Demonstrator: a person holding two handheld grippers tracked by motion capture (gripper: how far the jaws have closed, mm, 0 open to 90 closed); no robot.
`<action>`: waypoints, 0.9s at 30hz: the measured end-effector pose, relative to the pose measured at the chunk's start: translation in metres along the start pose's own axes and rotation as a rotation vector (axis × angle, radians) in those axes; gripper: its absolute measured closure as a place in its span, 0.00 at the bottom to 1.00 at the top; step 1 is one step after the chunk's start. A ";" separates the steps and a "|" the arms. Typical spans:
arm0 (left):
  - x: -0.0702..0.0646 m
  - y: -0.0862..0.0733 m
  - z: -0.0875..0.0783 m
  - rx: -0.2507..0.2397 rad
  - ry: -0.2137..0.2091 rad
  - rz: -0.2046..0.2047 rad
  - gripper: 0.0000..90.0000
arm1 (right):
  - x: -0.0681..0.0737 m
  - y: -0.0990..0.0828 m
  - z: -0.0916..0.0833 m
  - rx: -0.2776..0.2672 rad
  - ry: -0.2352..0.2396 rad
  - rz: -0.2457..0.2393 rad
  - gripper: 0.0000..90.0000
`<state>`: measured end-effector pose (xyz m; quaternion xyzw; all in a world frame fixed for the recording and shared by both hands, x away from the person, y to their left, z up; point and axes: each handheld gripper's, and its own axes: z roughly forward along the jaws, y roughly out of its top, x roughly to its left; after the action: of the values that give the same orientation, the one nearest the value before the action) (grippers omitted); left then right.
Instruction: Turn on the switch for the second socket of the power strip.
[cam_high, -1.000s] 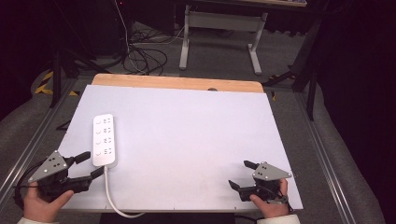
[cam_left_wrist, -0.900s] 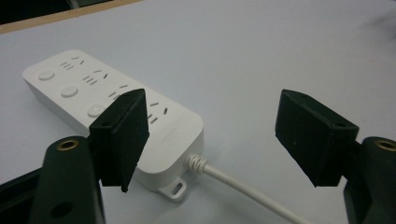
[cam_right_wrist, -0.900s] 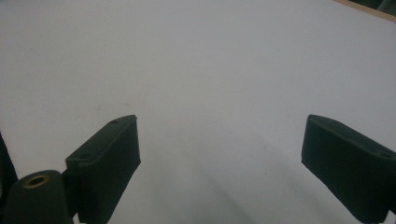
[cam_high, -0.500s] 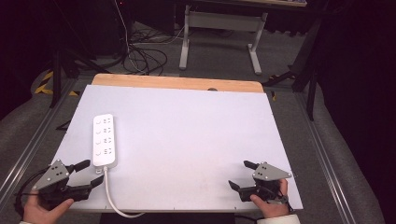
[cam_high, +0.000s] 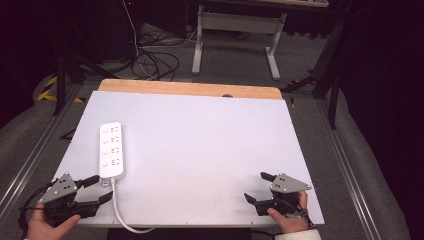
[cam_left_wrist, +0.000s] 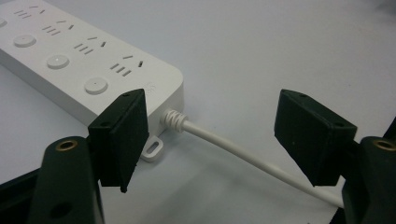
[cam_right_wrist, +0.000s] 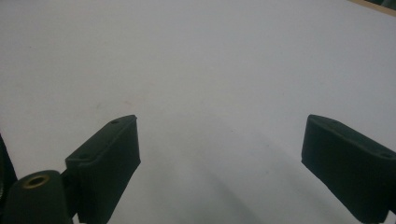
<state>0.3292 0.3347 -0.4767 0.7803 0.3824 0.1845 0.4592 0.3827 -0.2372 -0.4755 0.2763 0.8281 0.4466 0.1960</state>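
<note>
While both jaw pairs stand wide apart, we note the left gripper (cam_left_wrist: 212, 135) straddling the power strip's (cam_high: 111, 150) cord (cam_left_wrist: 243, 154) untouched, and the right gripper (cam_right_wrist: 219, 158) empty.

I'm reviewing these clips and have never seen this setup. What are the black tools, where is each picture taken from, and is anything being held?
A person holds a hand-held black two-jaw gripper in each hand: the left gripper and the right gripper. The high view looks down on the white table. Each gripper view looks along that gripper's own jaws. On the table lies a white plastic power strip with a white cable. The left gripper's open jaws stand on either side of that cable, not touching it. The right gripper is open over bare table. Nothing is held.
</note>
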 end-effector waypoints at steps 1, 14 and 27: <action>0.000 0.000 -0.001 -0.009 0.000 -0.008 0.29 | 0.000 0.000 0.000 0.000 0.001 0.000 0.13; 0.000 0.002 -0.009 -0.081 0.022 -0.013 0.29 | 0.000 0.000 0.001 0.002 0.000 -0.002 0.13; 0.000 0.002 -0.009 -0.087 0.061 0.027 0.28 | 0.000 -0.001 0.000 0.000 0.000 0.000 0.13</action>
<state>0.3241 0.3391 -0.4703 0.7589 0.3772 0.2305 0.4782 0.3826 -0.2375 -0.4760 0.2765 0.8280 0.4466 0.1961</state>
